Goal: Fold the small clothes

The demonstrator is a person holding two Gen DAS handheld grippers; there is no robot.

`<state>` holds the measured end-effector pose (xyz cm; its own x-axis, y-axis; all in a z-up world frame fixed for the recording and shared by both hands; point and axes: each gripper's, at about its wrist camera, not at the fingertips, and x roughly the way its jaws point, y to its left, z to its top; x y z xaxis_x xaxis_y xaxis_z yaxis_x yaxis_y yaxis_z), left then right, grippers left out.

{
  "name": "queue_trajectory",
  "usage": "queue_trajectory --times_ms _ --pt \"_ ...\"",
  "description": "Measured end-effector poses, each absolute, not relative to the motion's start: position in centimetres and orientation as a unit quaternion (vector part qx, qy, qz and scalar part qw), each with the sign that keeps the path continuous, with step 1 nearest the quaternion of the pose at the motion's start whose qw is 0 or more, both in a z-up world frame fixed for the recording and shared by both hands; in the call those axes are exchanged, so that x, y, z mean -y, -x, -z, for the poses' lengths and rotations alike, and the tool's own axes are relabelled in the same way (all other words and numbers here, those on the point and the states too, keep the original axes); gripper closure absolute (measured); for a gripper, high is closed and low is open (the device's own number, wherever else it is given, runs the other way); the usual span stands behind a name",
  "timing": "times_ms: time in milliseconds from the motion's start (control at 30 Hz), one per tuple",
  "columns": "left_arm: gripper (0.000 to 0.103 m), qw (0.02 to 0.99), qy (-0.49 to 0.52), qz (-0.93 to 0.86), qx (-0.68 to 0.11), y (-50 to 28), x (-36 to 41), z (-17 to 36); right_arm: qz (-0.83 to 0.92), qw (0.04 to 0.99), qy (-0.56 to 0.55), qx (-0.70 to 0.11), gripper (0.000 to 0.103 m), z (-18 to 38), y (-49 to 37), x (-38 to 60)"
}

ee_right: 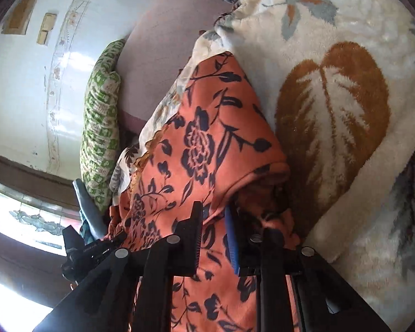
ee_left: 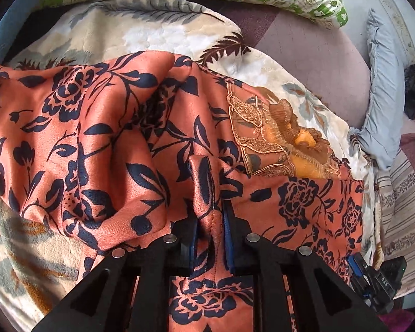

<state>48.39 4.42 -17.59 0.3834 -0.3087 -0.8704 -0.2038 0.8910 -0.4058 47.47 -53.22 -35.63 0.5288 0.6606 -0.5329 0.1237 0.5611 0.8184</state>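
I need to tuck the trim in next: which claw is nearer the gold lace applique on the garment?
Left. The left claw grips a fold just below the gold lace applique; the right claw holds the garment farther from it.

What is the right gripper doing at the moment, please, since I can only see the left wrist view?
Observer: The right gripper is shut on a fold of the orange dress, with cloth running down between its fingers.
Operator: Thank you. Which part of the blanket lies beside the dress there?
Observer: A large brown leaf print on the cream blanket sits just to the right of the cloth in that view.
Operator: Is anything visible beyond the bed on that side?
Observer: Yes, a pale wall stands behind the green pillow.
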Motion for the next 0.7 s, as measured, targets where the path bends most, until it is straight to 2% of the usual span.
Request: queue_trajectory --times_ms 67,133,200,333,400,500,700 --pt "0.083 0.801 0.238 0.045 -0.548 -48.2 -4.3 17.0 -0.195 0.778 -0.412 -0.432 0.082 33.3 -46.8 53.1" --pt "0.074 0.806 0.252 0.052 -0.533 -47.3 -4.1 16.4 -0.207 0.804 -0.382 -0.405 0.074 31.2 -47.2 52.8" --pt "0.068 0.808 0.251 0.044 -0.531 -46.9 -3.5 16.5 -0.193 0.819 -0.367 -0.396 0.060 30.8 -48.3 52.6" --pt "0.067 0.802 0.225 0.017 -0.553 -46.5 -1.9 18.3 -0.124 0.828 -0.313 -0.449 0.061 34.0 -51.1 51.7" --pt "0.067 0.800 0.212 0.000 -0.561 -46.6 -1.5 18.9 -0.109 0.816 -0.305 -0.478 0.066 36.1 -51.8 51.3" --pt "0.067 0.795 0.229 -0.003 -0.562 -46.6 -1.7 18.4 -0.099 0.825 -0.297 -0.470 0.061 35.0 -51.5 50.8" --pt "0.067 0.807 0.278 0.018 -0.521 -44.3 -6.2 14.1 -0.150 0.842 -0.246 -0.456 0.060 30.5 -51.4 45.9"
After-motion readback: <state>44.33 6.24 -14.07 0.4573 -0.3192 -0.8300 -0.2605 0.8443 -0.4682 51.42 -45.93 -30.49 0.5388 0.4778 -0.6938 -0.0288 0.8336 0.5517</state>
